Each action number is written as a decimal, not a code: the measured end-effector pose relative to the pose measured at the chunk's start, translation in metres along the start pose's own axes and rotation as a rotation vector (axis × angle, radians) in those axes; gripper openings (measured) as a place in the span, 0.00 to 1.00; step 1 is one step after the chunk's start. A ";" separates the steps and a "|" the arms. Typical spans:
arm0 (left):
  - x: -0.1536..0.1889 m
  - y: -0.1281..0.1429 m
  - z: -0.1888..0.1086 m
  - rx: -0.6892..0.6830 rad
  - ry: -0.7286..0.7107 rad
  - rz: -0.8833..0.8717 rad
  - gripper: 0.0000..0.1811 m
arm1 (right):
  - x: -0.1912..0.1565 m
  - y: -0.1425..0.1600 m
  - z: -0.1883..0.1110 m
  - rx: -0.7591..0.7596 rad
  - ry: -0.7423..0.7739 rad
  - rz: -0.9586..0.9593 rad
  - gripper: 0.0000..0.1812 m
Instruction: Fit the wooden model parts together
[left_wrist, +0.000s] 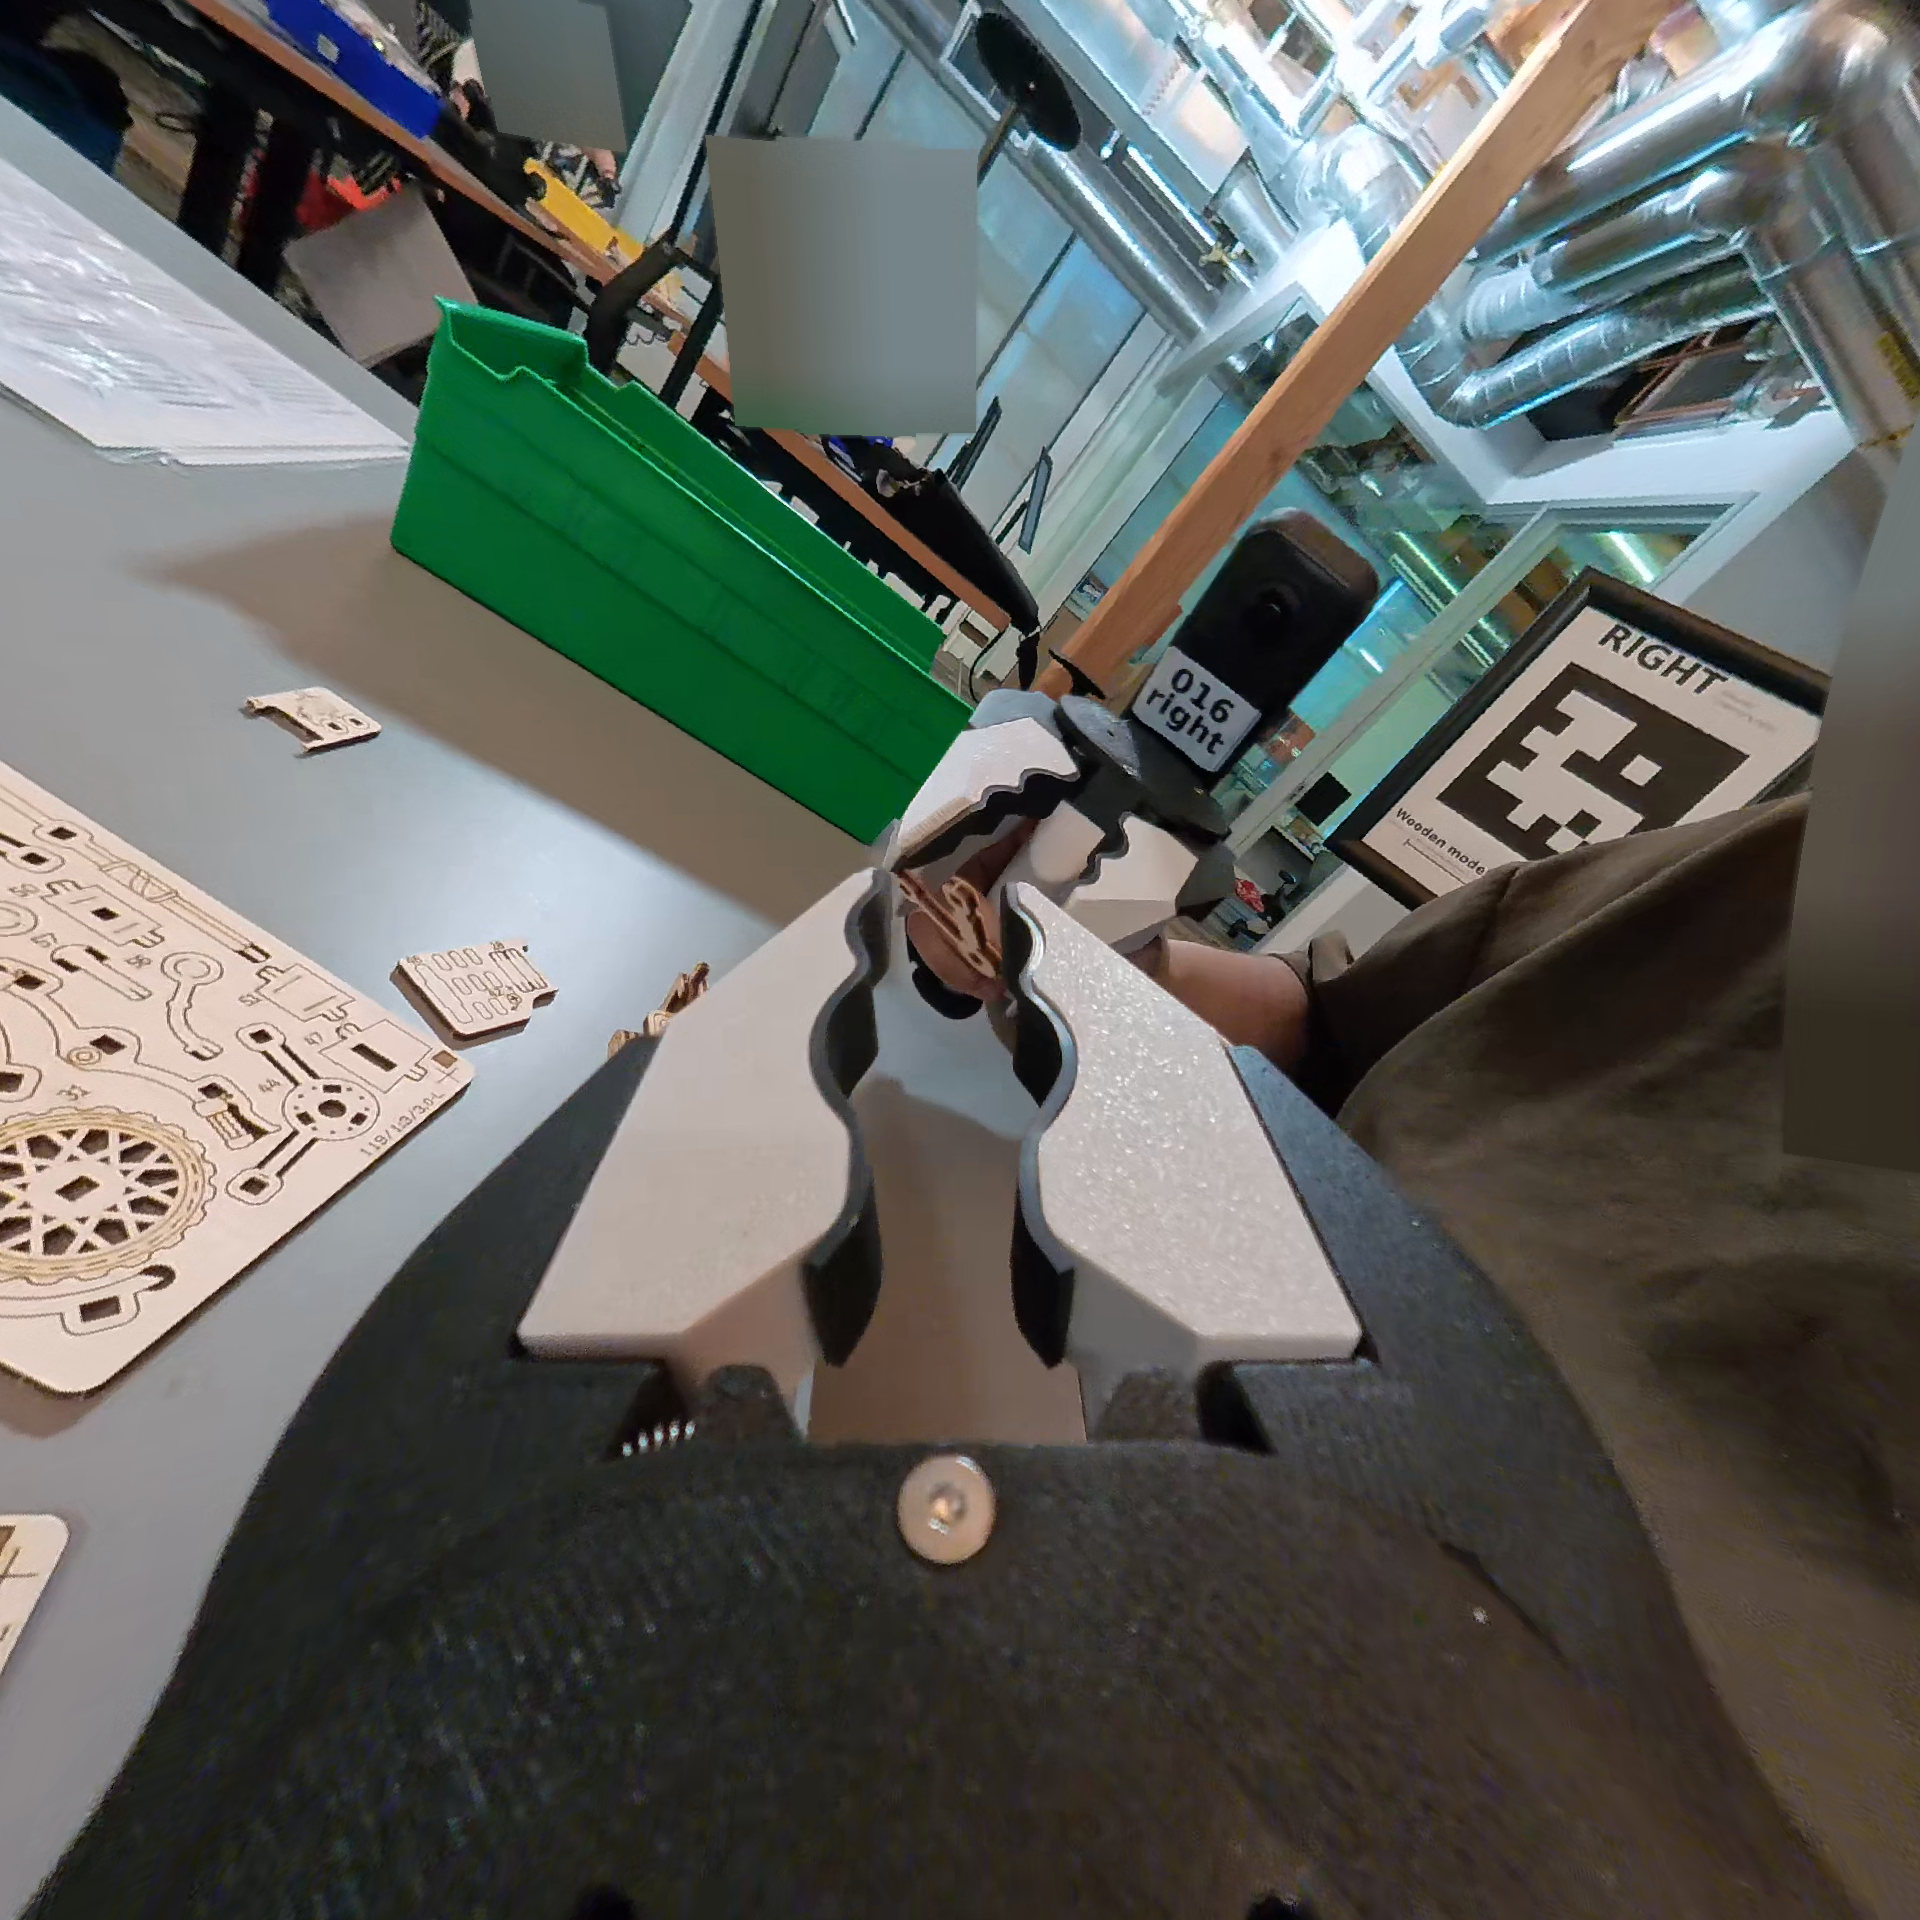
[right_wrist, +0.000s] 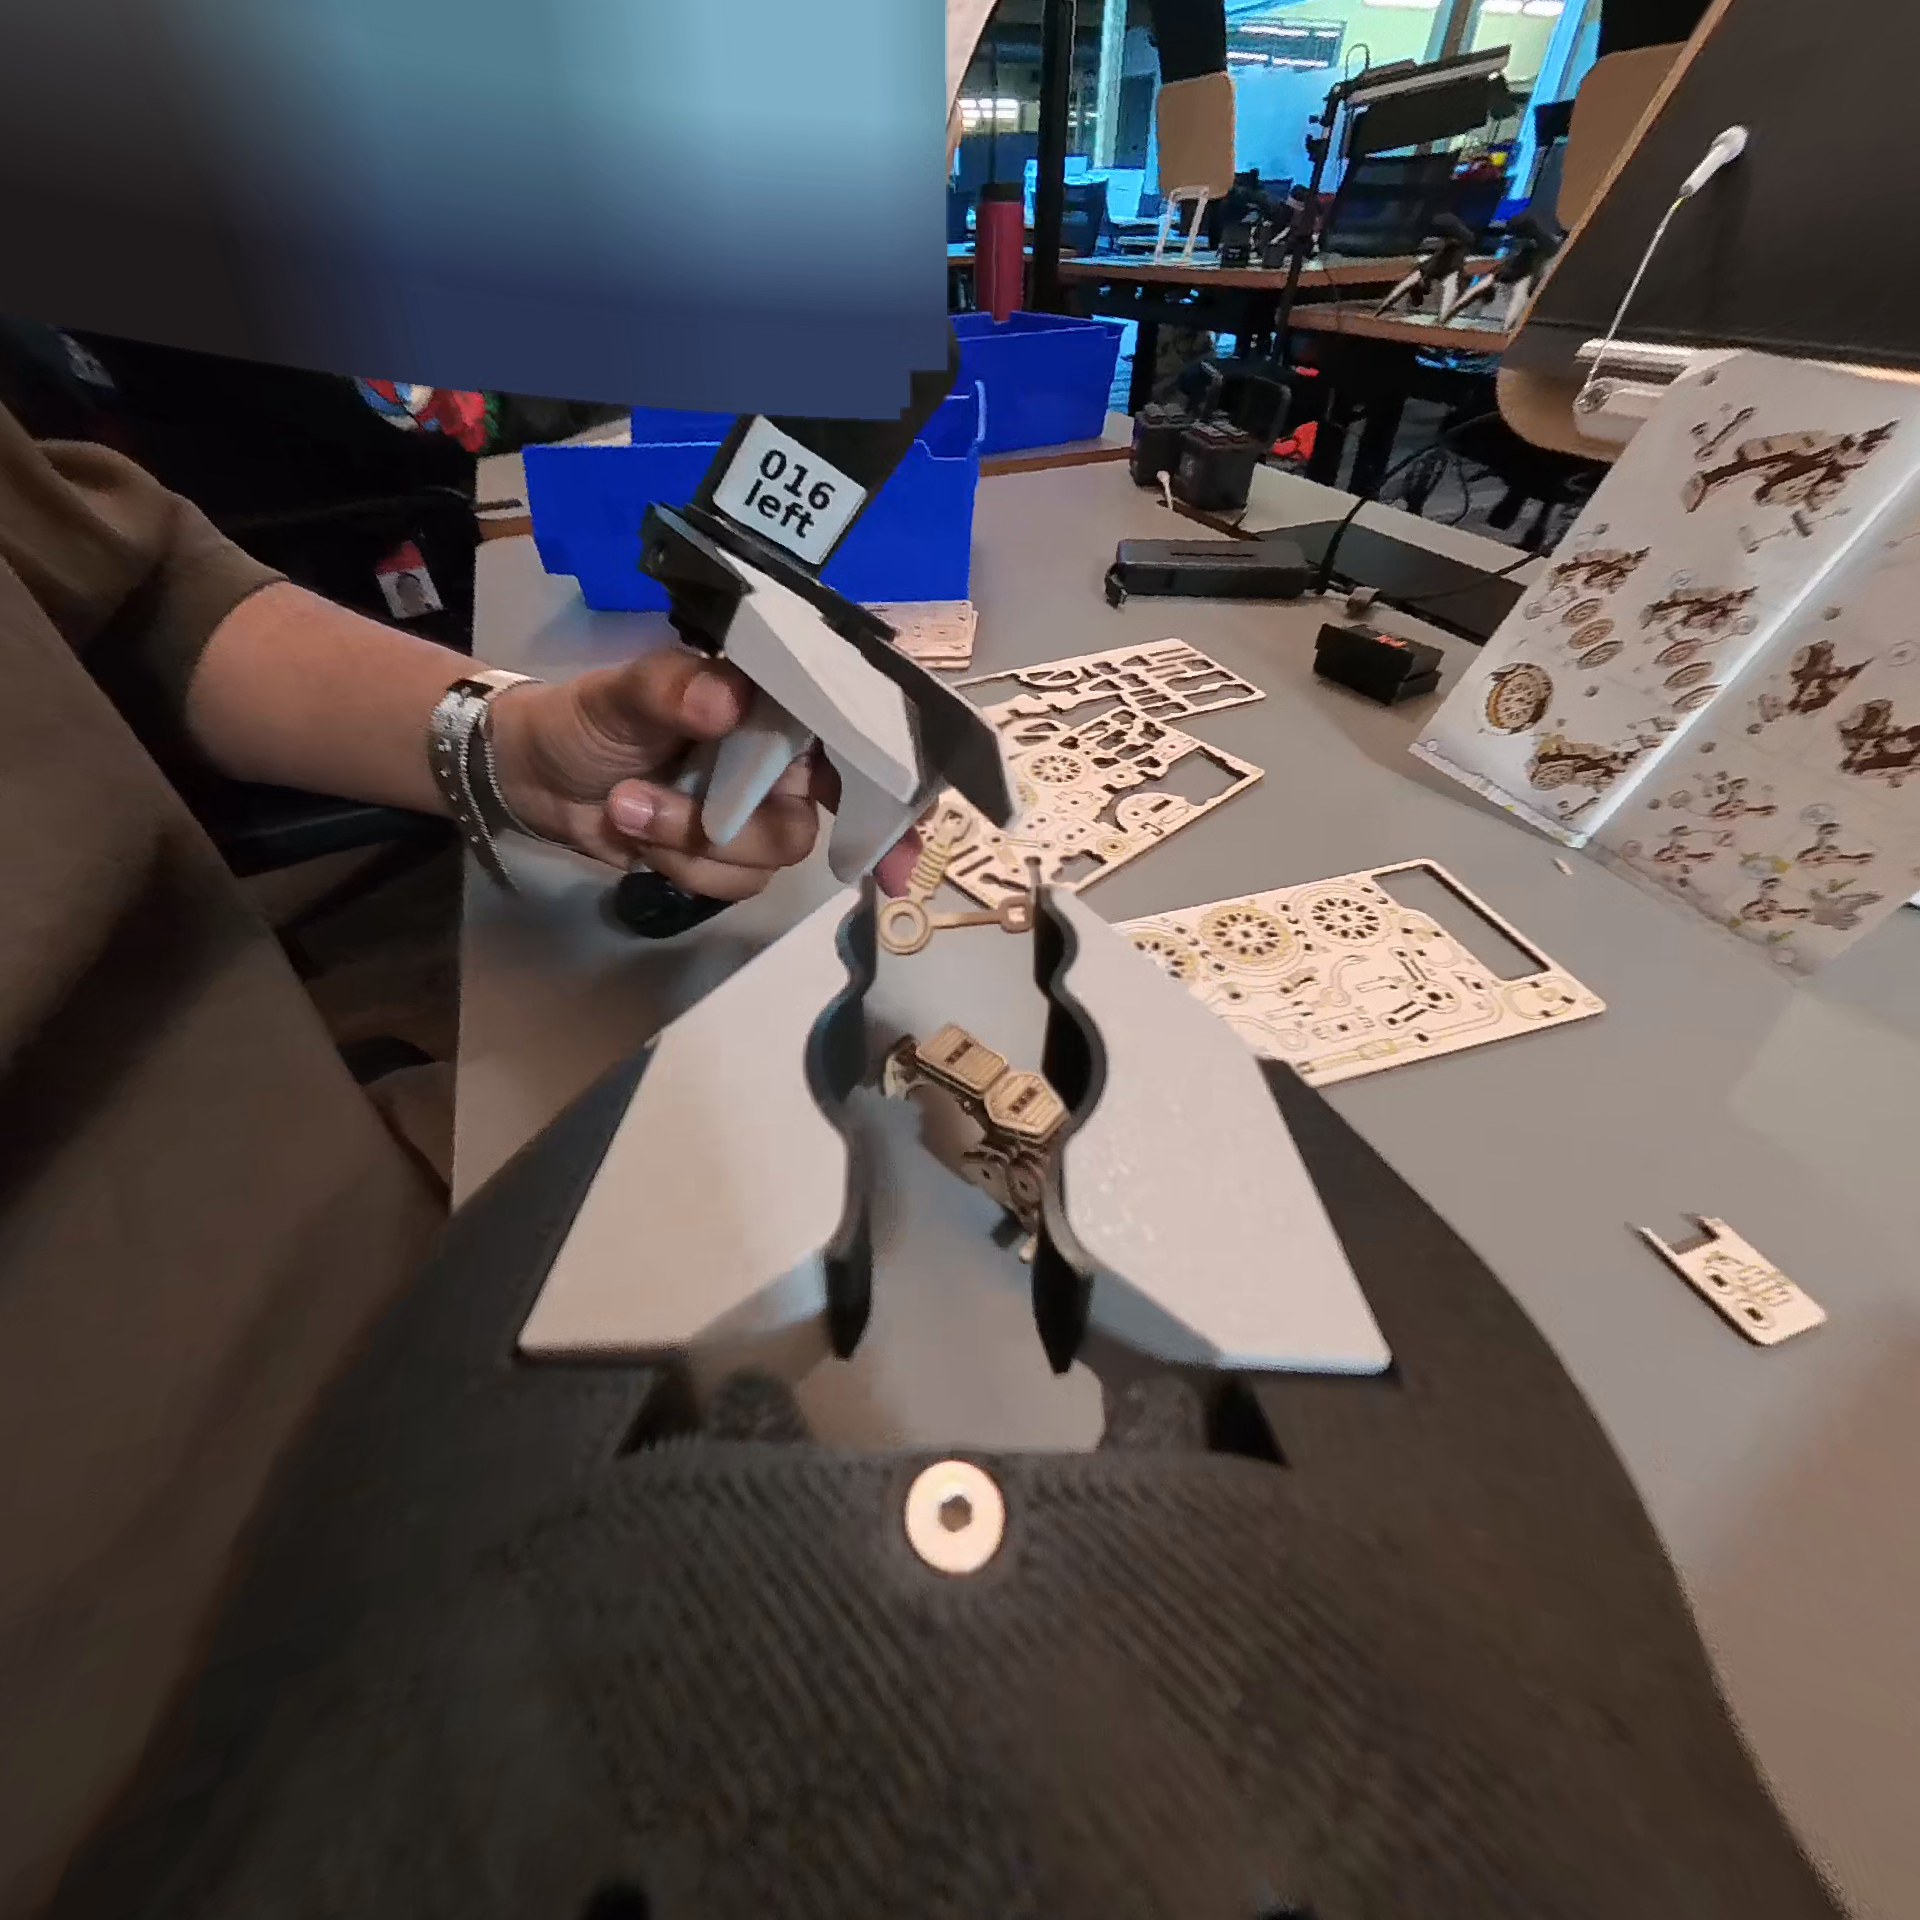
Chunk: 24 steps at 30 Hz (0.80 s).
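Wooden sheets (right_wrist: 1361, 982) of cut parts lie flat on the grey counter (right_wrist: 1558, 1299) at two o'clock. Right gripper (right_wrist: 951, 920), part open, has a thin ringed wooden link (right_wrist: 951, 920) spanning its tips; left gripper (left_wrist: 940, 920) pinches its far end (left_wrist: 951, 914).

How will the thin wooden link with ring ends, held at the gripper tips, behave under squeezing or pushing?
The wooden link looks thin and flat, so it is probably light and stiff, yet may snap at its narrow neck. Held only at the right gripper's tips, it could pivot or slip if the left gripper pushes sideways.
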<state>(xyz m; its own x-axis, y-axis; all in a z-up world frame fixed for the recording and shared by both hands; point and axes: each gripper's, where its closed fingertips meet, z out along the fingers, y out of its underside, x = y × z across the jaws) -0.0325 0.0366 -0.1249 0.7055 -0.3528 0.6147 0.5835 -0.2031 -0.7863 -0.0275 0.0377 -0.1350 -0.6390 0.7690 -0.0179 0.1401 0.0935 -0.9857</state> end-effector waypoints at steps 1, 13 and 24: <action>0.001 0.000 0.000 -0.001 0.004 0.001 0.09 | 0.000 -0.001 0.000 0.008 -0.008 0.015 0.16; 0.003 0.005 0.003 -0.026 0.023 0.011 0.08 | -0.001 -0.004 -0.002 0.044 -0.057 0.096 0.16; 0.008 0.007 0.000 -0.041 0.072 0.062 0.11 | -0.014 -0.011 -0.005 0.096 -0.178 0.146 0.15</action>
<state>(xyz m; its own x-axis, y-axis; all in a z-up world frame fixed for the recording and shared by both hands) -0.0231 0.0322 -0.1253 0.7082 -0.4303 0.5597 0.5218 -0.2151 -0.8255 -0.0158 0.0289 -0.1231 -0.7417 0.6453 -0.1827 0.1743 -0.0776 -0.9816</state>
